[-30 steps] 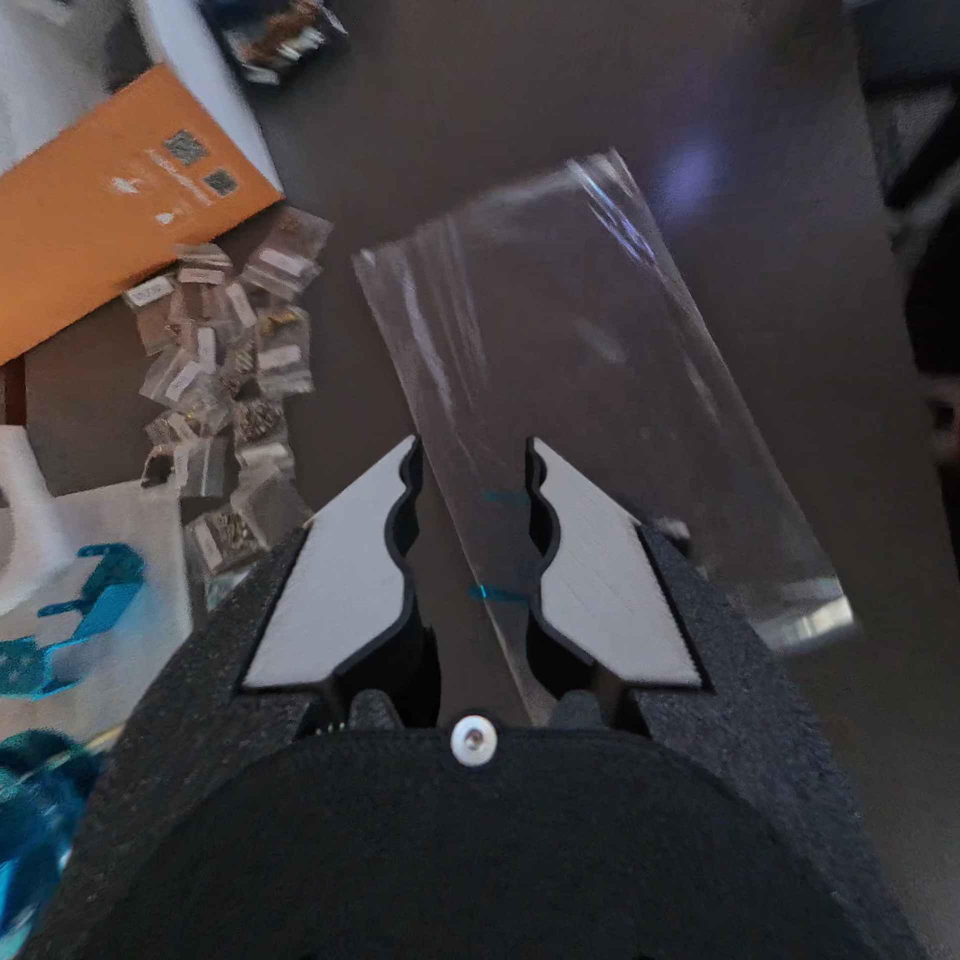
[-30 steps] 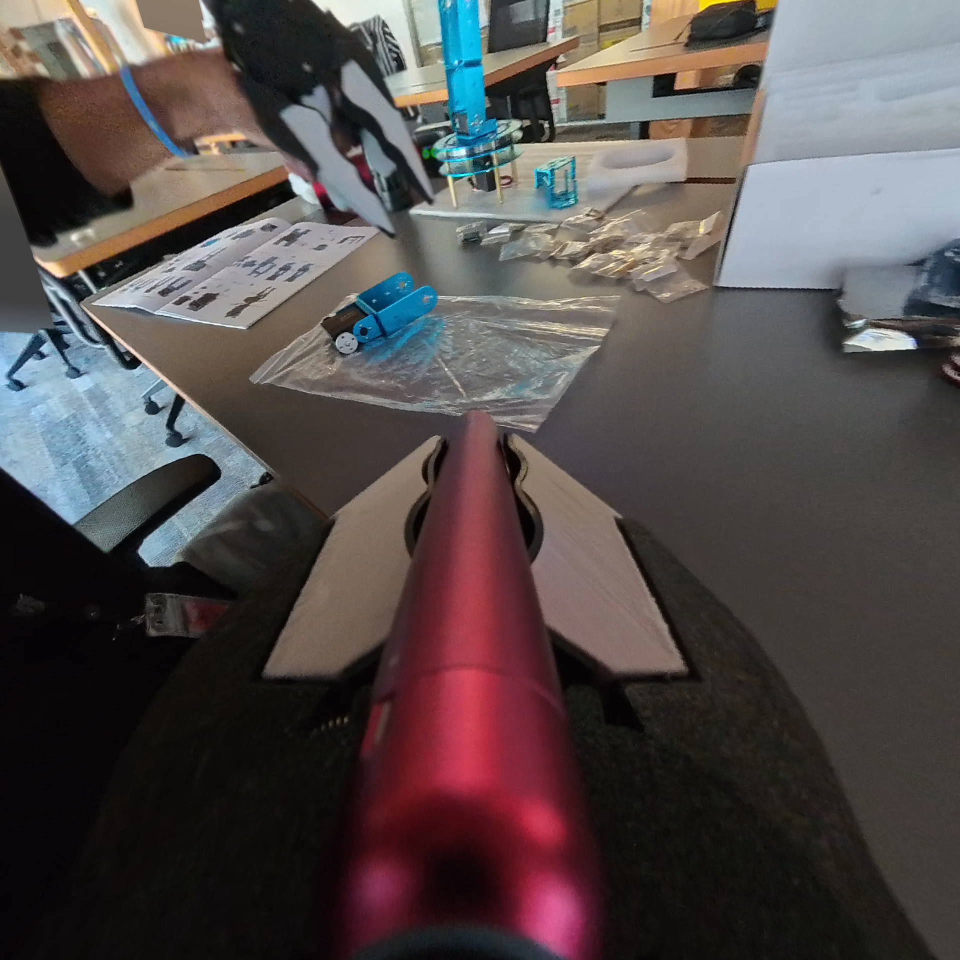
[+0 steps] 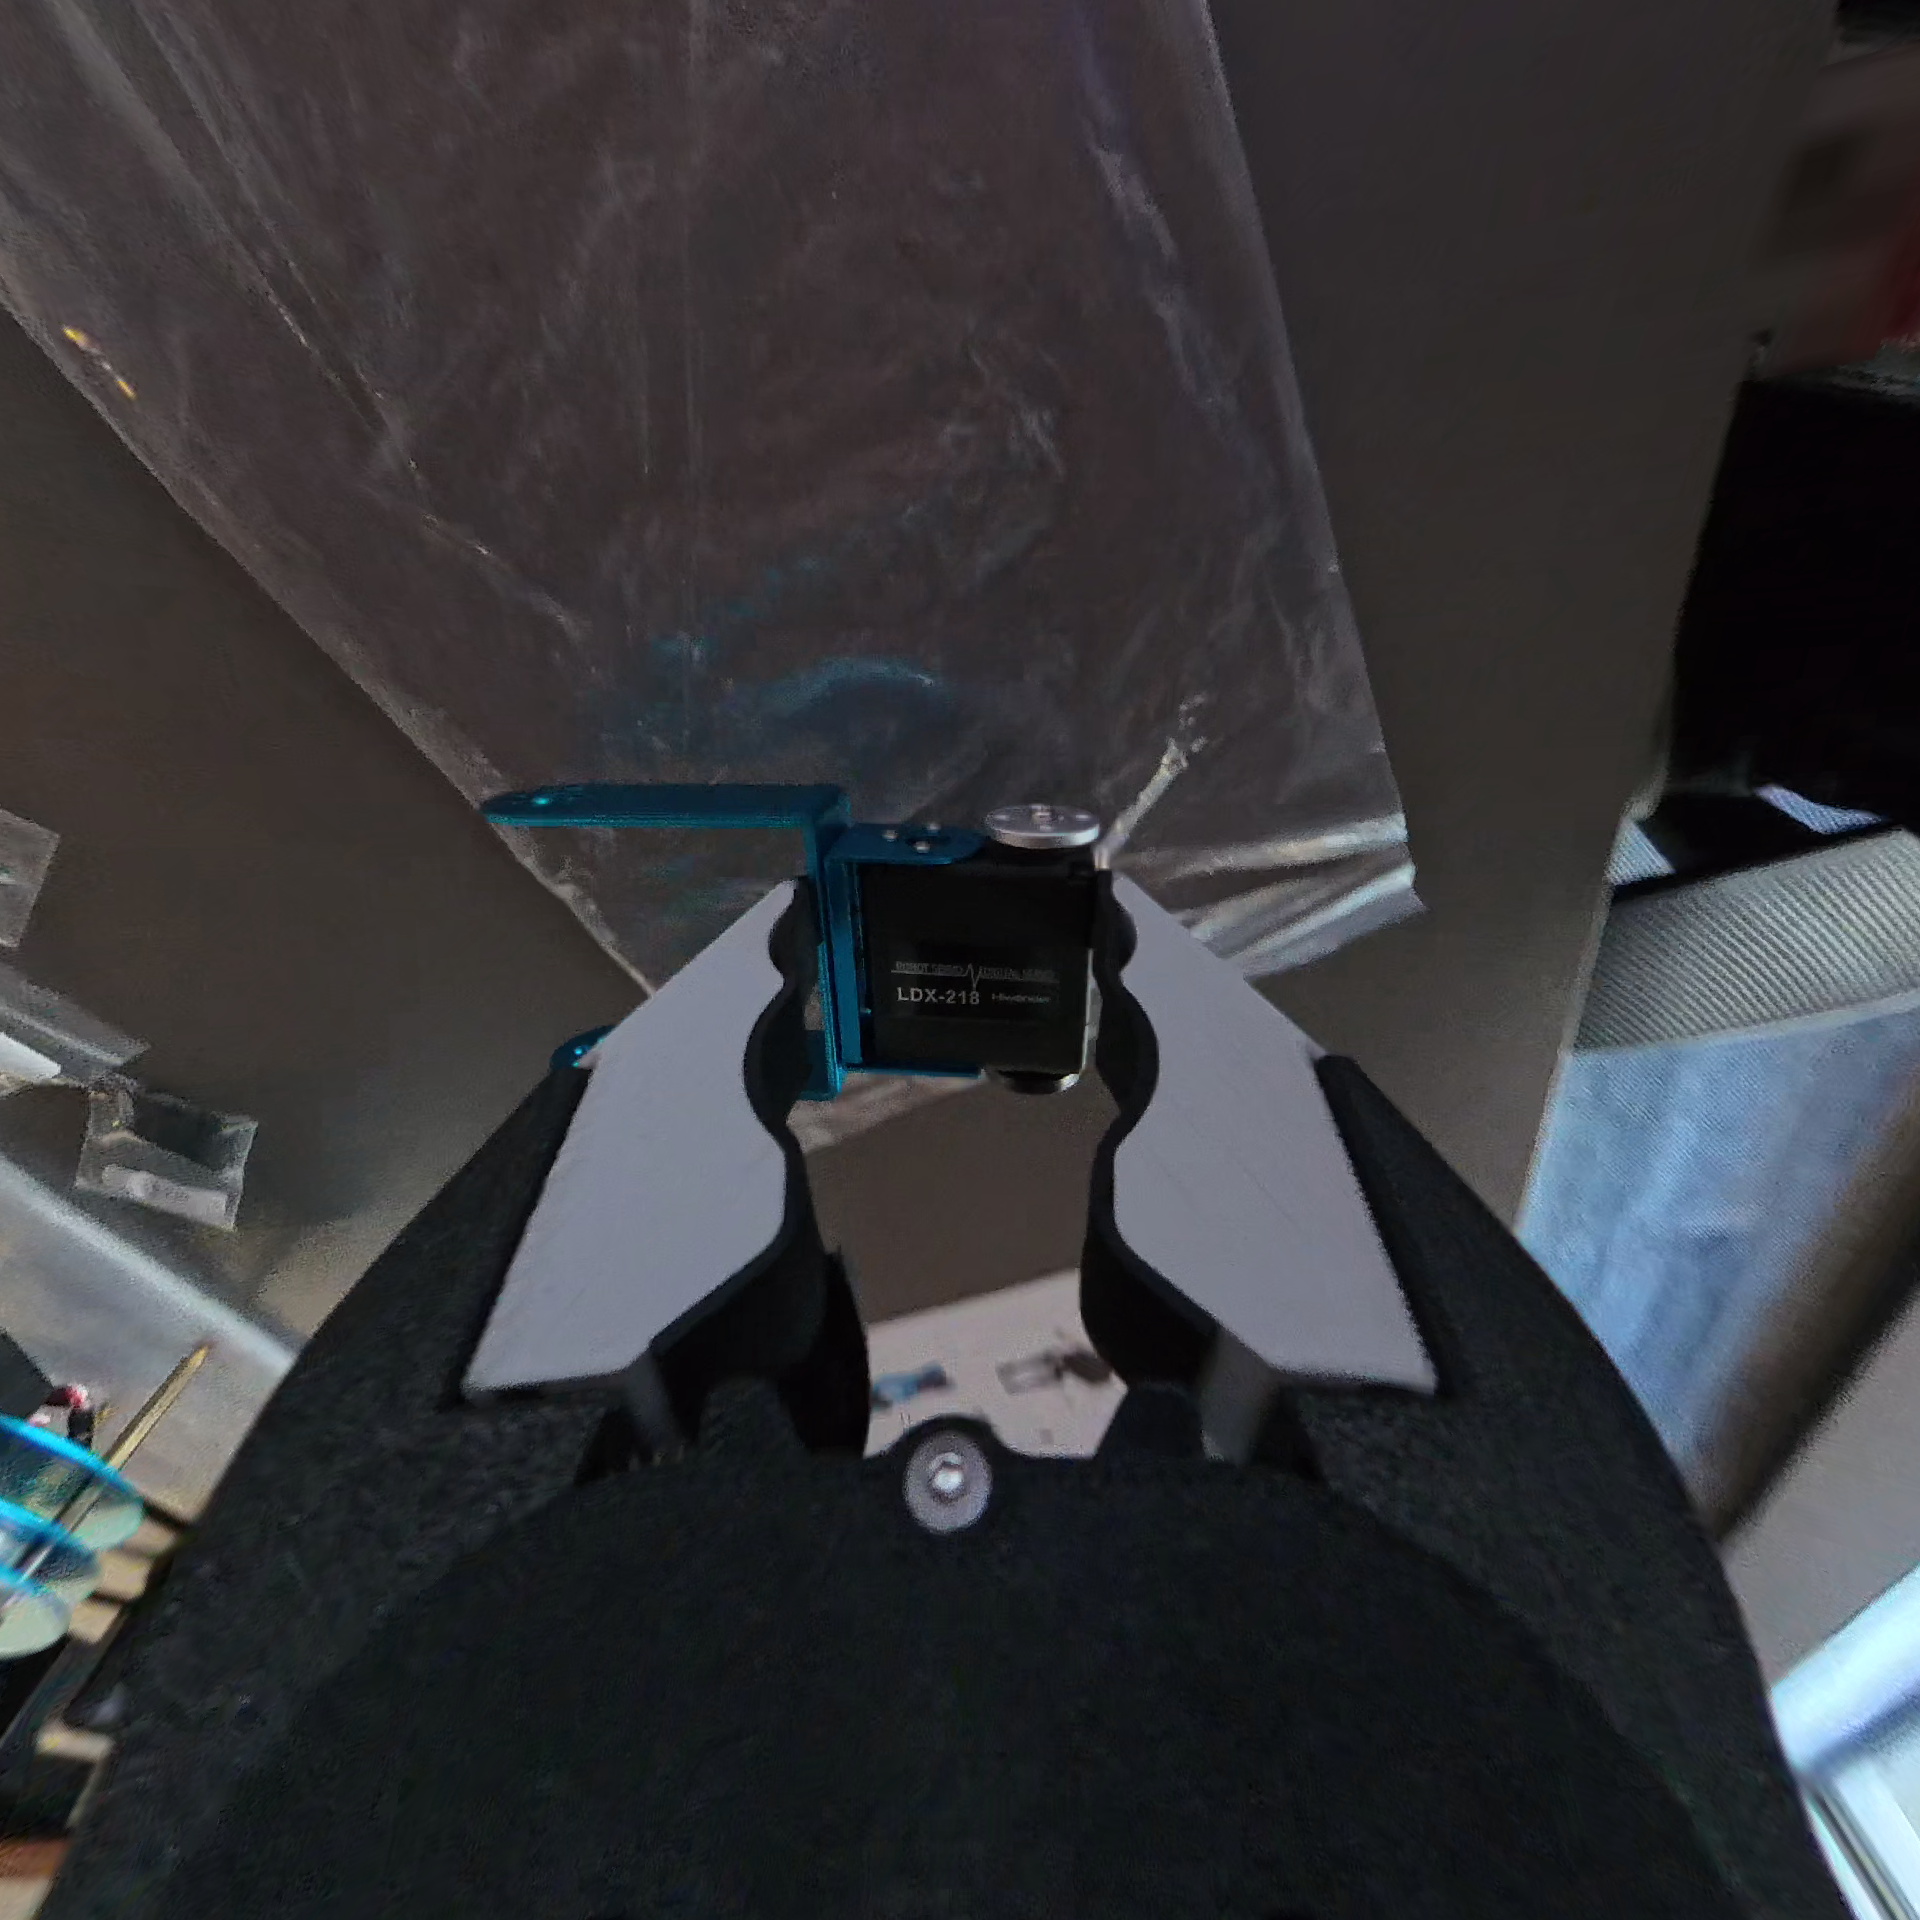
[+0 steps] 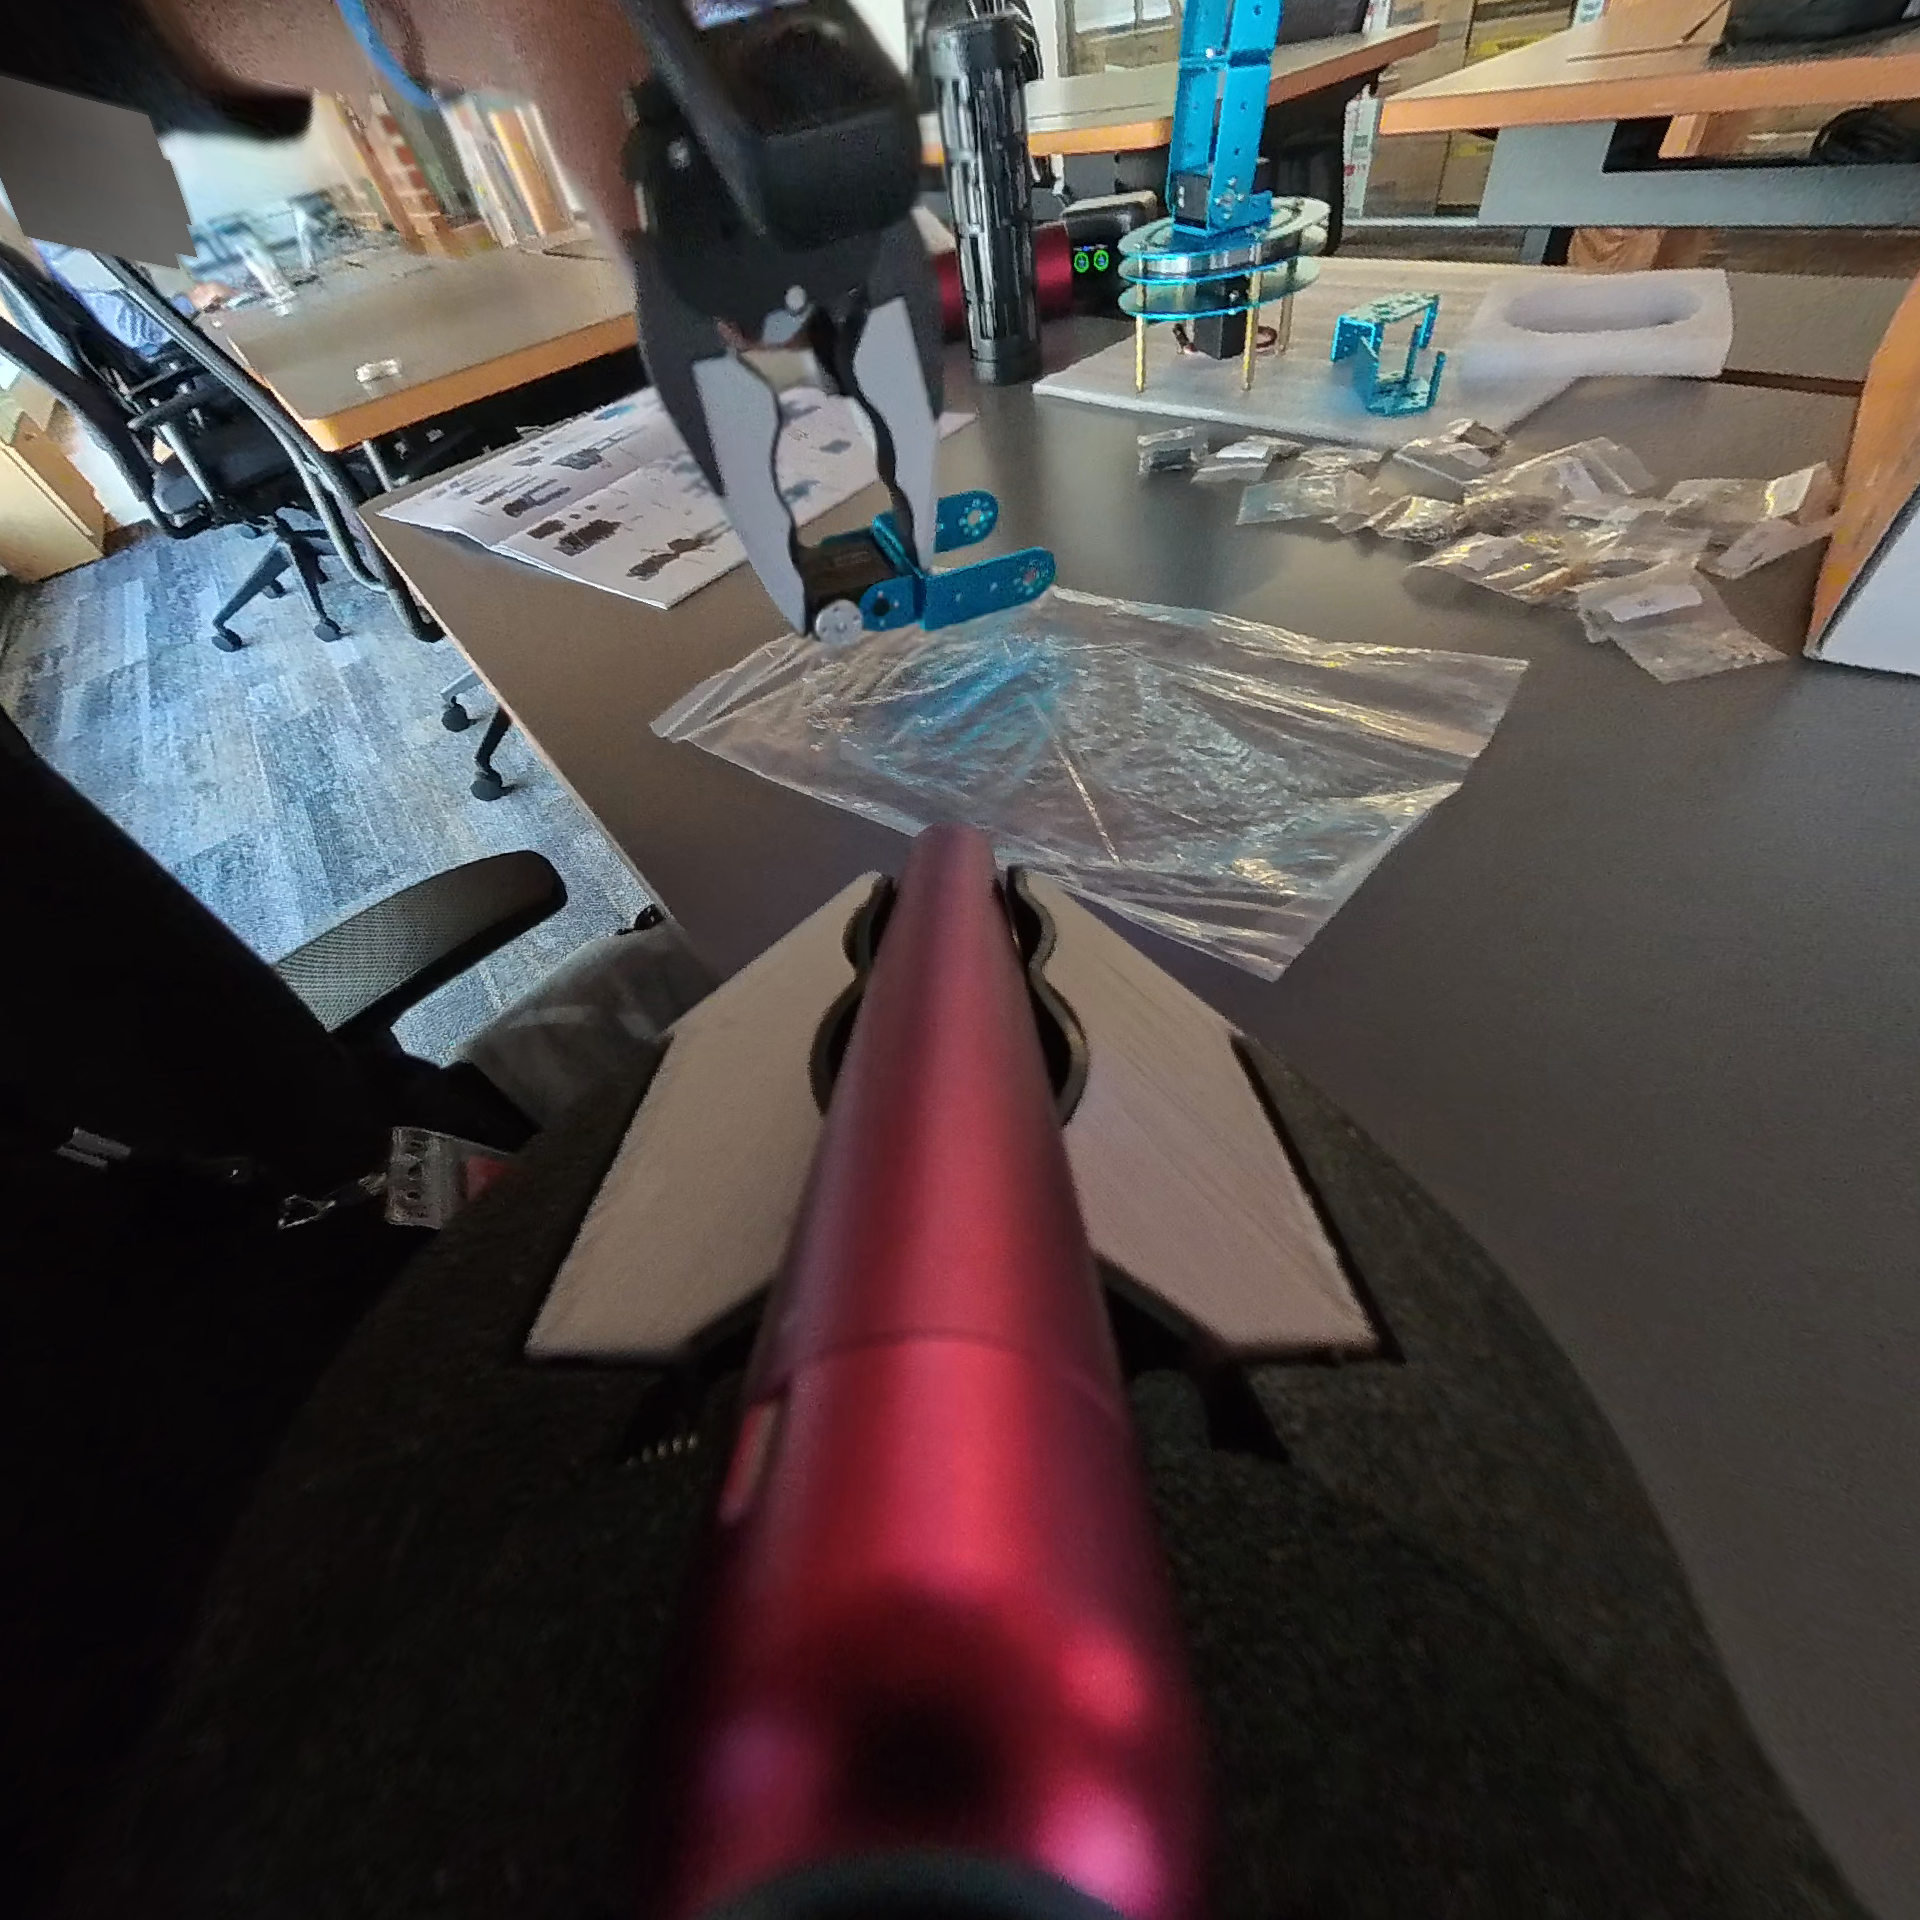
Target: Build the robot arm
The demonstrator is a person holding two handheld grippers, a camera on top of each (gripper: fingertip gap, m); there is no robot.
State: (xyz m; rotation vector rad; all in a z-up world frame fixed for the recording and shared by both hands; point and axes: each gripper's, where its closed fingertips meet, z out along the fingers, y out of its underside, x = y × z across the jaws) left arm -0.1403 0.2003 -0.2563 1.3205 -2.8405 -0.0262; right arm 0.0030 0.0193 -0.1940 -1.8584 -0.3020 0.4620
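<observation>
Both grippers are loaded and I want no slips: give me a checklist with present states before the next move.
1. Left gripper shut on the servo with blue bracket: ok, gripped on both sides.
2. Servo clear of the clear plastic bag: ok, it hangs above the bag's near-left corner.
3. Right gripper shut on the red tool: ok, fingers close against its barrel.
4. Red tool's tip type: cannot tell, it is too blurred.
5. Grippers apart: ok, the bag lies between them.
6. Bag flat on the dark table: ok.
</observation>
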